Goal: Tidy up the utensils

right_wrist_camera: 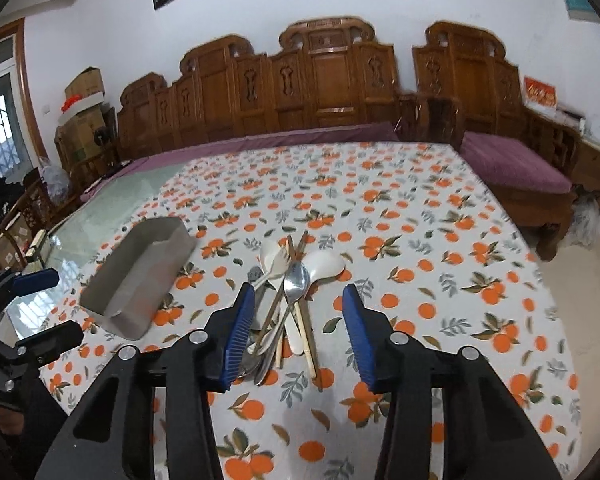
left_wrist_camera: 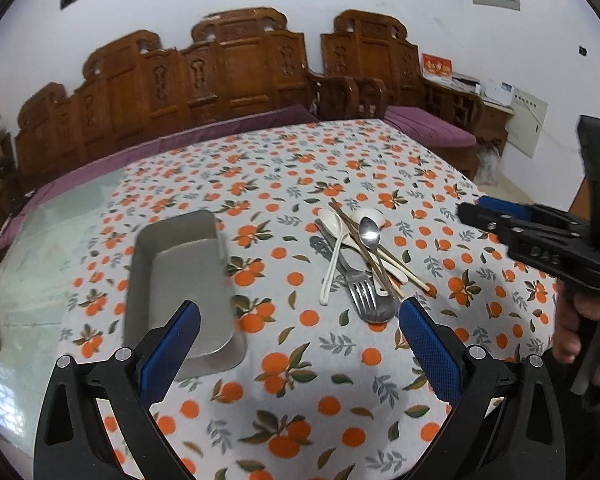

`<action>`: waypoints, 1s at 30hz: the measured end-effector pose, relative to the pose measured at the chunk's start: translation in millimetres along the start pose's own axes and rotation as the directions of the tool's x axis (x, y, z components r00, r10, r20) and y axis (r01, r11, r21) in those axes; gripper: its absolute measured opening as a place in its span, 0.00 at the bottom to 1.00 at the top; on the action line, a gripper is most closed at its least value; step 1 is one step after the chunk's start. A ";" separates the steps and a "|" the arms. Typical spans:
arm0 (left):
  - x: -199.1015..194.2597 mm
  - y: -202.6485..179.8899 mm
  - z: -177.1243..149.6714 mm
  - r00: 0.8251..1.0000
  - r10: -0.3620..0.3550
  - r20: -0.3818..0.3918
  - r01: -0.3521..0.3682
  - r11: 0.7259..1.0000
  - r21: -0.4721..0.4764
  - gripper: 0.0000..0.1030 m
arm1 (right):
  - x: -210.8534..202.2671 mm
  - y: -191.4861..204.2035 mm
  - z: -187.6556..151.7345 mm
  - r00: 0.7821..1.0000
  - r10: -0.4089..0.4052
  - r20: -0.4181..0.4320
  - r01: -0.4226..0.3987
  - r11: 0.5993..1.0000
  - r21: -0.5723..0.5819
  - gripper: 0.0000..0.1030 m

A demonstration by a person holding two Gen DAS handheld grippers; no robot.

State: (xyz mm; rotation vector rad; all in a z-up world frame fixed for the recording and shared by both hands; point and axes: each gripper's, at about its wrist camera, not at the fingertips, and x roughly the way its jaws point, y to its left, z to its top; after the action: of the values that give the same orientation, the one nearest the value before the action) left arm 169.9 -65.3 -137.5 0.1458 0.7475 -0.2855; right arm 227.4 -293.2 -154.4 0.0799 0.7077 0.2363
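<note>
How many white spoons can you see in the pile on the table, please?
2. One white spoon lies on the left of the pile, the other at its far end beside the metal spoon. More may be hidden underneath.

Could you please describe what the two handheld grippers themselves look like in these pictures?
Both are black plastic, with angular arms joined by silver round-headed bolts. The left gripper and right gripper each carry jaws faced with blue ridged or dimpled pads. Seen from the left wrist, the right gripper's body bears raised lettering and a small green light.
</note>
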 end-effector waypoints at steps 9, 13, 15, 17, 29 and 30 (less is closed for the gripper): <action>42.7 9.4 22.2 0.999 -0.033 -0.021 0.033 0.999 -0.002 0.87 | 74.5 -5.3 -4.7 0.991 0.079 -0.111 -0.080 0.997 0.001 0.46; 55.3 16.3 25.9 0.998 -0.056 -0.034 0.056 0.998 -0.022 0.82 | 102.2 0.6 -12.7 0.979 0.109 -0.174 -0.113 0.993 -0.015 0.37; 58.8 19.8 25.2 0.997 -0.061 -0.039 0.060 0.998 -0.035 0.80 | 111.7 2.8 -17.4 0.972 0.115 -0.203 -0.122 0.992 -0.020 0.30; 60.3 23.5 23.2 0.996 -0.072 -0.043 0.070 0.996 -0.051 0.79 | 118.4 4.6 -20.7 0.967 0.119 -0.225 -0.127 0.992 -0.023 0.26; 67.5 16.5 11.4 0.992 -0.107 -0.069 0.103 0.993 -0.054 0.78 | 138.2 18.6 -23.1 0.965 0.036 -0.261 -0.069 0.991 -0.117 0.23; 67.4 16.0 10.6 0.992 -0.106 -0.069 0.102 0.993 -0.052 0.78 | 137.4 17.6 -22.8 0.965 0.031 -0.262 -0.064 0.991 -0.117 0.23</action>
State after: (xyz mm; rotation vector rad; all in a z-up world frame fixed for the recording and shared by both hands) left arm 228.7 -66.3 -175.7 0.0713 0.8339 -0.3627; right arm 310.2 -243.1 -256.1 -0.0542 0.9509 0.3402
